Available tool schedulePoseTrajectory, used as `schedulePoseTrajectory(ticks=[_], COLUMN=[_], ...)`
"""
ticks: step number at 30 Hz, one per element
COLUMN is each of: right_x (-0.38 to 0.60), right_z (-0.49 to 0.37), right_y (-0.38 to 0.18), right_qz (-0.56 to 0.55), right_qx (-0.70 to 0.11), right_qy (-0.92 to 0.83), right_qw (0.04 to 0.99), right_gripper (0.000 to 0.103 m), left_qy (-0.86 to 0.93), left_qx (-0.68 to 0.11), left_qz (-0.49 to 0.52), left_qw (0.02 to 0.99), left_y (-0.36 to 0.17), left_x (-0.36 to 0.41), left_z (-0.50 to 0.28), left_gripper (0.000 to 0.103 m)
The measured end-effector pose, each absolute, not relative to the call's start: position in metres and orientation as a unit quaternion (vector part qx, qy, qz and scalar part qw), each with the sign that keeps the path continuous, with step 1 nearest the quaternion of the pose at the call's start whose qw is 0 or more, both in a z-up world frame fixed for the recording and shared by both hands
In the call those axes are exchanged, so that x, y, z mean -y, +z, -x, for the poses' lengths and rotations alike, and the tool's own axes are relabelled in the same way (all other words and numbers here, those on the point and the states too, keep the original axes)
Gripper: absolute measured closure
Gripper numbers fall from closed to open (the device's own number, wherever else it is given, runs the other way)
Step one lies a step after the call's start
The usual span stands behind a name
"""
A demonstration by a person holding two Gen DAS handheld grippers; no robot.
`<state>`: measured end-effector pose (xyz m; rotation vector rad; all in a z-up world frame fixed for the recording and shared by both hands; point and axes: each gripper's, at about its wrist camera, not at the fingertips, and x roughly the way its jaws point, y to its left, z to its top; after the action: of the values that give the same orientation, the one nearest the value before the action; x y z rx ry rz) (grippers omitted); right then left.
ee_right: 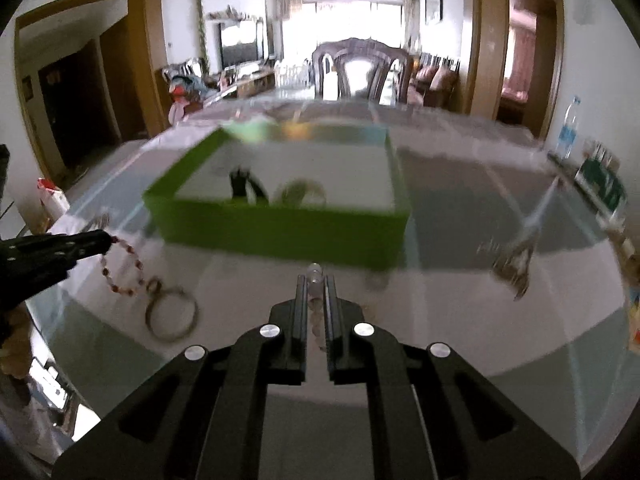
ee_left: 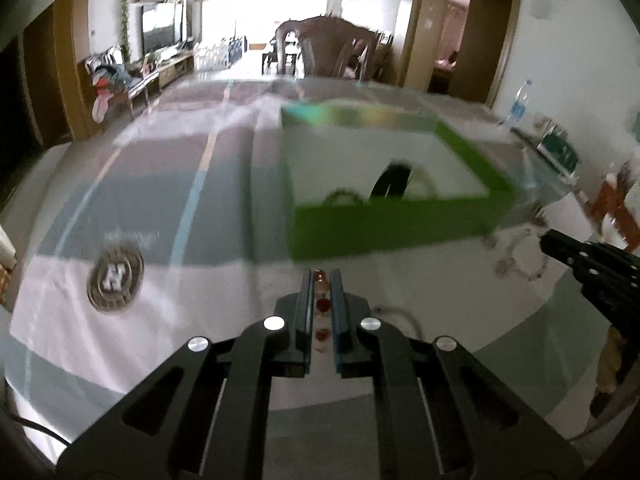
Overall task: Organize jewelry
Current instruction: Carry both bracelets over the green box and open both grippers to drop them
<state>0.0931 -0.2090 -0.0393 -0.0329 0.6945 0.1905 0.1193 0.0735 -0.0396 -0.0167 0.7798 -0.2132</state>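
Inside, the green box (ee_right: pixel 280 232) holds a black band (ee_right: pixel 242 184) and ring (ee_right: pixel 304 194); both grippers (ee_left: pixel 320 280) (ee_right: pixel 316 280) pinch beaded bracelets (ee_right: pixel 122 268).

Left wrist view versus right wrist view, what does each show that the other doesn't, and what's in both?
Only the left wrist view shows the round bronze medallion with an N on the table, and the red beads clamped between the left gripper fingers. Only the right wrist view shows the whole red beaded bracelet dangling from the left gripper, the thin metal ring lying near it, and clear beads pinched in the right gripper. Both show the open green box with white lining, a black band and a pale ring inside it, and the plastic water bottle.
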Motion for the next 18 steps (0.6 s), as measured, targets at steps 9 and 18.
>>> schedulePoseTrajectory(ticks=[9, 18], right_x=[0.204, 0.187], right_z=[-0.143, -0.216], right_y=[0.007, -0.039], right_qz=[0.022, 0.013], right_qx=[-0.291, -0.352], right_qy=[0.077, 0.07], right_qw=[0.954, 0.933], right_gripper=[0.095, 0.095], left_qy=[-0.106, -0.06], left_qx=[-0.339, -0.39], left_qz=[-0.029, -0.033], left_qw=[0.934, 0.918], left_y=[0.025, -0.01], left_x=[-0.042, -0.026], left_z=[-0.157, -0.239], left_gripper=[0.095, 0.095])
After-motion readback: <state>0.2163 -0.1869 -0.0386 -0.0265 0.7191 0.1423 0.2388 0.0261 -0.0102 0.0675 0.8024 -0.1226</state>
